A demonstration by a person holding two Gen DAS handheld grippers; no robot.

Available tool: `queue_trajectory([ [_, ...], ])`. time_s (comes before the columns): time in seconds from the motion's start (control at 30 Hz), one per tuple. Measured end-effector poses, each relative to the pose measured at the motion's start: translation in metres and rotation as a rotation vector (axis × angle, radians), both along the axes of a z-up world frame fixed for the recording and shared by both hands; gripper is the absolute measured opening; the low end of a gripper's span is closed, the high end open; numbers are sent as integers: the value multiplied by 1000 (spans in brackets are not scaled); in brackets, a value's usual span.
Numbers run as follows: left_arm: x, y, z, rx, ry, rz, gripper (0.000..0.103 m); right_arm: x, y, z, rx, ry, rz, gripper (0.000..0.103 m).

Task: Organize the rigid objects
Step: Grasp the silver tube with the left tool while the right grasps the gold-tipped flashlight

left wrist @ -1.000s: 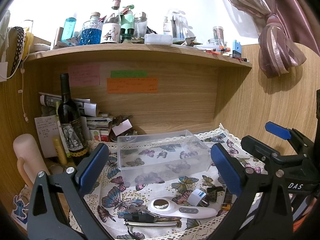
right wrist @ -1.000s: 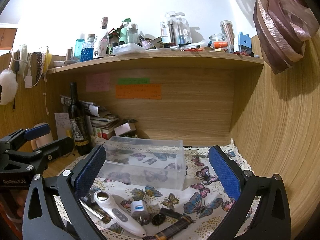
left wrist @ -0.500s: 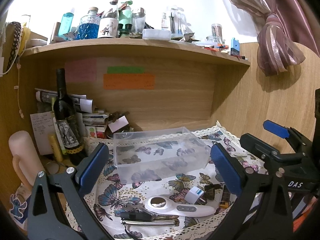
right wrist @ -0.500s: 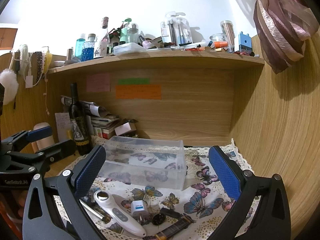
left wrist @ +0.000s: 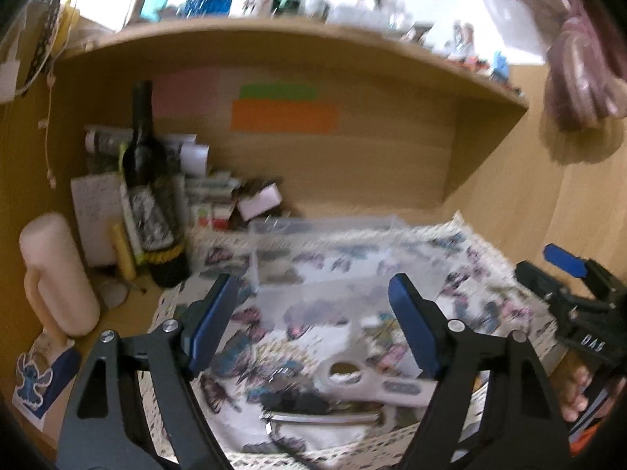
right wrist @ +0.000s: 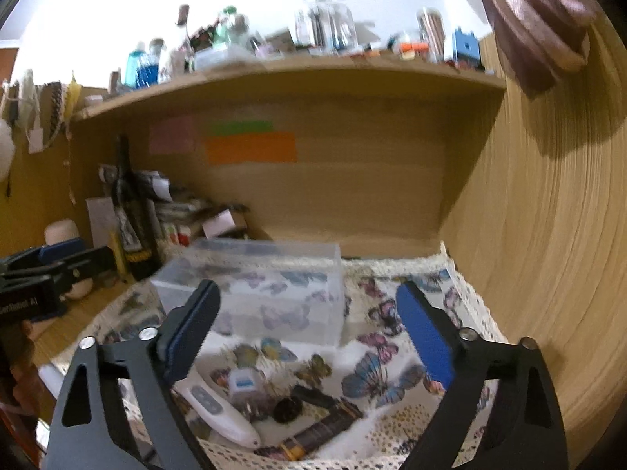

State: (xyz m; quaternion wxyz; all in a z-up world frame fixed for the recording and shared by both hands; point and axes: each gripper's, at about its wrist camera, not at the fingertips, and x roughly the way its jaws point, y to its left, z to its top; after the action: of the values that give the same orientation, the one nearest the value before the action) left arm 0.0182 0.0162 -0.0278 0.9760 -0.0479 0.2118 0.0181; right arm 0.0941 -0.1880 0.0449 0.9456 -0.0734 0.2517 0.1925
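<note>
A clear plastic box (left wrist: 325, 270) (right wrist: 270, 290) stands on the butterfly cloth (right wrist: 376, 368). In front of it lie a white handheld device (left wrist: 372, 380) (right wrist: 213, 411), a small white and blue cube (right wrist: 245, 382), a black round piece (right wrist: 288, 409), a dark bar (right wrist: 325, 429) and a metal tool (left wrist: 321, 419). My left gripper (left wrist: 313, 321) is open and empty above the white device. My right gripper (right wrist: 309, 333) is open and empty above the small items. Both views are blurred.
A dark wine bottle (left wrist: 151, 196) and stacked papers (left wrist: 207, 196) stand at the back left. A pink cylinder (left wrist: 55, 274) is at far left. The shelf (right wrist: 290, 74) above holds several bottles. A wooden wall (right wrist: 548, 235) is on the right.
Both grippers have narrowed their jaws somewhat and moved forward and down toward the items on the cloth. The views are now motion-blurred.
</note>
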Motion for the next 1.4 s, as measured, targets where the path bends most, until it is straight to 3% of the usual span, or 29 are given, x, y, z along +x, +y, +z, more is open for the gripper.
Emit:
queue_trajectory([
  [0.17, 5, 9, -33, -23, 121, 30, 79, 7, -10, -25, -21, 98, -14, 73],
  [0.5, 7, 4, -90, -148, 329, 8, 76, 6, -28, -73, -61, 259, -44, 72],
  [0.7, 8, -8, -99, -147, 361, 10, 75, 3, -29, -88, -73, 308, -17, 72],
  [0.83, 13, -22, -101, -97, 357, 14, 74, 4, -24, -96, -65, 345, 6, 71],
  [0.97, 19, -29, -104, -45, 345, 26, 62, 7, -18, -106, -90, 355, -1, 62],
  [1.07, 22, -28, -104, -26, 335, 33, 43, 9, -18, -109, -92, 358, -7, 57],
  [1.17, 20, -24, -104, -12, 332, 27, 32, 11, -16, -110, -122, 344, -16, 47],
  [1.27, 15, -17, -103, 9, 328, 24, 23, 11, -17, -110, -155, 331, -9, 38],
  [1.4, 8, -8, -103, 47, 327, 30, 22, 11, -24, -109, -189, 320, -7, 27],
])
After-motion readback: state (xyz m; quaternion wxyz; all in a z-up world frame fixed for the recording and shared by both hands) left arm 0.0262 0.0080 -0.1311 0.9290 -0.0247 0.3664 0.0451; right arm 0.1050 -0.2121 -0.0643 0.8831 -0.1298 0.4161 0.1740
